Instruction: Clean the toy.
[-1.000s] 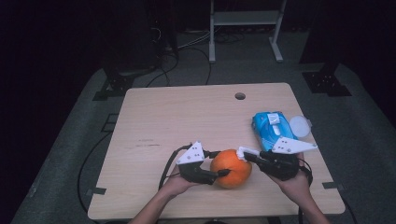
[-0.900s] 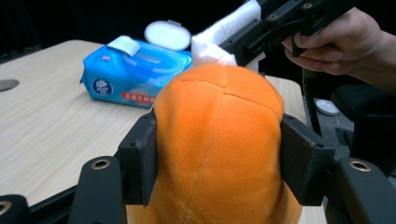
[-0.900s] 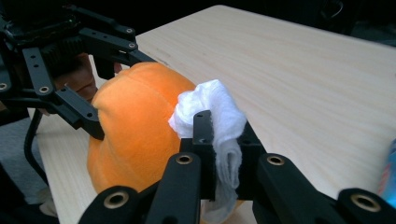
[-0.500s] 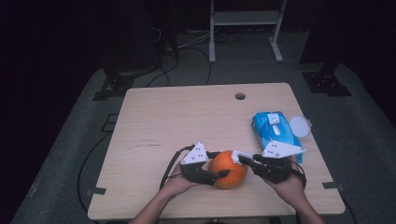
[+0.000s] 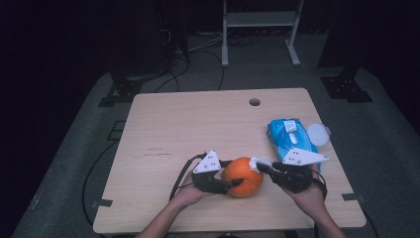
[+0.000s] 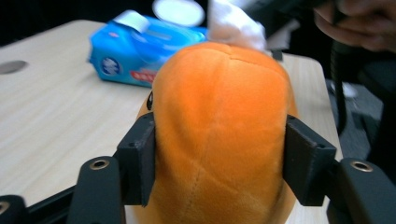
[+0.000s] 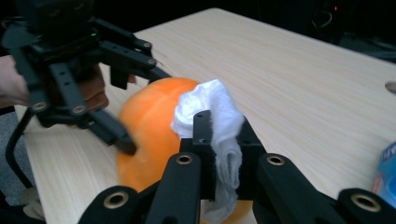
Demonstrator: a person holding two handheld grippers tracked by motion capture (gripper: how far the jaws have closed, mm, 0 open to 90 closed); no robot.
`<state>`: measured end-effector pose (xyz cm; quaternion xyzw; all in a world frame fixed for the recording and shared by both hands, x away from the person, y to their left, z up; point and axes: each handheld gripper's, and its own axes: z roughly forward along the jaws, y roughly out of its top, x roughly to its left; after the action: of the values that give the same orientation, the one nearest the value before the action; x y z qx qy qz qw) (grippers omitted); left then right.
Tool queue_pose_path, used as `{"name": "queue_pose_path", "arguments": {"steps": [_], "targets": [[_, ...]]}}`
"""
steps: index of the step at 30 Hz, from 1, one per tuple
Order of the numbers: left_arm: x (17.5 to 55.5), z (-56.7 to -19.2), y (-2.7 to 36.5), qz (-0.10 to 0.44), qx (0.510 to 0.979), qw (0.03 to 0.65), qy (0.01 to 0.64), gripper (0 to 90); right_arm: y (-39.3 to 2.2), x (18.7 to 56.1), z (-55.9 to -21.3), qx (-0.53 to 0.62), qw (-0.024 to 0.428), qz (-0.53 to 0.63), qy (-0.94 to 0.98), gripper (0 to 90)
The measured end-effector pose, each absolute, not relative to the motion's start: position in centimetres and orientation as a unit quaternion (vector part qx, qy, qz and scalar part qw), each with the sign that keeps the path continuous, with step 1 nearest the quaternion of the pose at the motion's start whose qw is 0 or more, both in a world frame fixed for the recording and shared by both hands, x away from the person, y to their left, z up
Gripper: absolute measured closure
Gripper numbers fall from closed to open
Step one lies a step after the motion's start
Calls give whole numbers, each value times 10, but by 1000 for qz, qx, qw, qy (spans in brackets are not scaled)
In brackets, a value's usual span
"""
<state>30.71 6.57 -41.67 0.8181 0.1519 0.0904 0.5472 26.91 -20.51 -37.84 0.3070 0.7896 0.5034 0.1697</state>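
Observation:
An orange plush ball [image 5: 242, 176] rests on the table near the front edge. My left gripper [image 5: 234, 173] holds it from the left. In the left gripper view, both pads of the left gripper [image 6: 219, 163] press into the sides of the plush ball [image 6: 219, 130]; the jaws have just been closing on it. My right gripper [image 7: 223, 154] is shut on a crumpled white wipe [image 7: 212, 116]. It holds the wipe against the upper right of the plush ball [image 7: 149, 121]. Seen from above, the right gripper [image 5: 262, 167] comes in from the right, with the wipe [image 5: 255, 162] at its tips.
A blue pack of wet wipes [image 5: 289, 136] lies at the right of the table, just behind my right hand, with a round white lid [image 5: 317, 134] beside it. A cable hole [image 5: 254, 102] sits near the far edge. The wooden tabletop [image 5: 188, 129] is bare on the left.
My right gripper with the wipe has slid a little to the left, onto the plush ball. The left hand and the ball have stayed about where they were.

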Motion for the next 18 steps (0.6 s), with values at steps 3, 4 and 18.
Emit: {"name": "queue_pose_path", "arguments": {"steps": [3, 4, 18], "targets": [[307, -416, 67, 94, 819, 542, 166, 370, -196, 263, -375, 291, 170, 509, 792, 825], [308, -417, 66, 95, 820, 538, 172, 369, -193, 261, -374, 282, 164, 511, 795, 825], [299, -423, 54, 98, 837, 518, 144, 310, -204, 269, -384, 304, 209, 470, 802, 826]]}}
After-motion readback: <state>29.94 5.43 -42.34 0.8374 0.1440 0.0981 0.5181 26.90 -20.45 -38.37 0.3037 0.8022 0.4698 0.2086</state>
